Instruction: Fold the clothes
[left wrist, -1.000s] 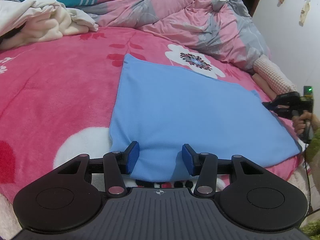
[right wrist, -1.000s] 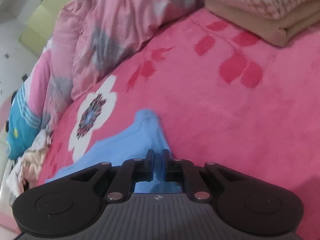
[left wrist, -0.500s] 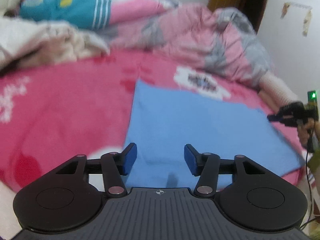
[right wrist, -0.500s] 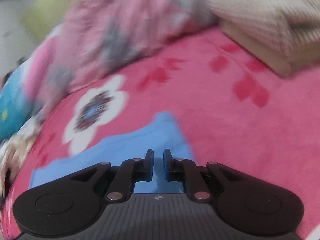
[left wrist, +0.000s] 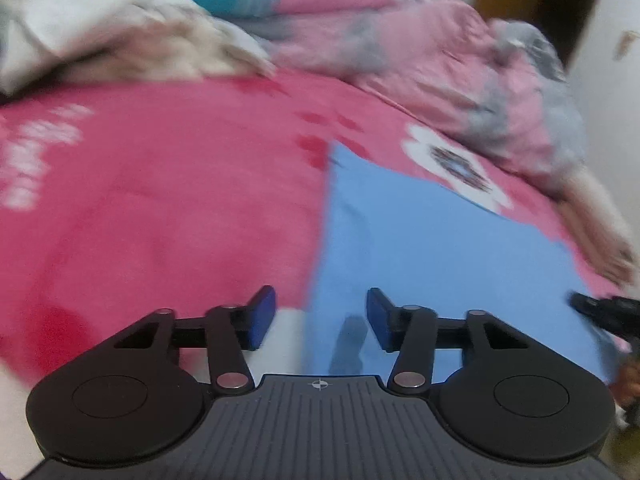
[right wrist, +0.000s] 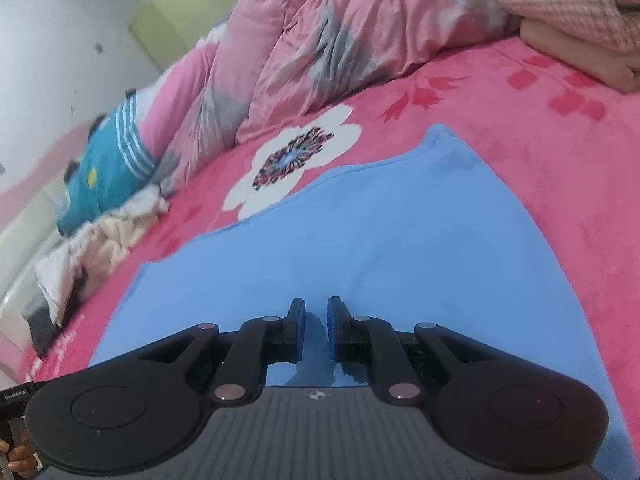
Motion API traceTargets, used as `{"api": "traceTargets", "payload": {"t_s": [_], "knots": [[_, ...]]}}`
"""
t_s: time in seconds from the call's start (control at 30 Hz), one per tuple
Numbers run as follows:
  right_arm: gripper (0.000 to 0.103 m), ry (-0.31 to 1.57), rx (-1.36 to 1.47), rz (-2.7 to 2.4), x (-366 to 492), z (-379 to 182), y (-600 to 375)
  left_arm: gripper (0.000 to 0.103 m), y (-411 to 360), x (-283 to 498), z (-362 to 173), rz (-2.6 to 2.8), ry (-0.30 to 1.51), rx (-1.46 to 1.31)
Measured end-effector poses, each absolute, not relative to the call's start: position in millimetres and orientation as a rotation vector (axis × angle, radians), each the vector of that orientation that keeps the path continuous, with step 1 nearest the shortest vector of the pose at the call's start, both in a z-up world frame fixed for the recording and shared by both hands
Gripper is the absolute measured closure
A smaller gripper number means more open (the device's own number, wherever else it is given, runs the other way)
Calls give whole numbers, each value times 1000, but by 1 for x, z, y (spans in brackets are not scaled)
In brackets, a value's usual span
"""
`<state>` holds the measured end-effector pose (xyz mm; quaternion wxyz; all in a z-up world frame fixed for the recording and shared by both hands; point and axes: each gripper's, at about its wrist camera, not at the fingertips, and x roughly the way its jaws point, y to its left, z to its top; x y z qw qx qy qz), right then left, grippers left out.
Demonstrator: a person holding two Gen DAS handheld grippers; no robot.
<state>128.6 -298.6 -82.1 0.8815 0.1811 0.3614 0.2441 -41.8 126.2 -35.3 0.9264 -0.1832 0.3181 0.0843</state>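
A light blue cloth [left wrist: 440,248] [right wrist: 360,240] lies flat on the pink bedspread [left wrist: 160,200] [right wrist: 560,160]. My left gripper [left wrist: 320,312] hovers open over the cloth's near left edge, with nothing between its blue pads [left wrist: 262,312]. This view is blurred by motion. My right gripper [right wrist: 317,324] hangs just above the middle of the cloth's near part. Its jaws stand almost together with a thin slit, and only cloth and shadow show through it. In the left wrist view, the right gripper [left wrist: 600,314] appears as a dark shape at the cloth's right side.
A pink and grey quilt [right wrist: 320,40] is bunched along the far side. Beside it lie a teal striped garment [right wrist: 104,168] and a pile of cream clothes [left wrist: 120,40]. Folded beige and checked items [right wrist: 580,20] sit at the far right. A hand [right wrist: 16,456] holds the left tool.
The left gripper has swung left, so the cloth sits further right in its view. The right gripper has drawn back from the cloth's far corner; much more cloth now shows ahead of it.
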Motion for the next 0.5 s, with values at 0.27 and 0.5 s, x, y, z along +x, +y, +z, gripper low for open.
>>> {"api": "traceTargets", "payload": {"t_s": [0.27,0.5], "knots": [[91,682,434,515,123,-96,-304,52,100,1,-23,-22,639,-305],[91,667,429,521,121,-97,-305,58,134,48,-48,74,741,-396]]}}
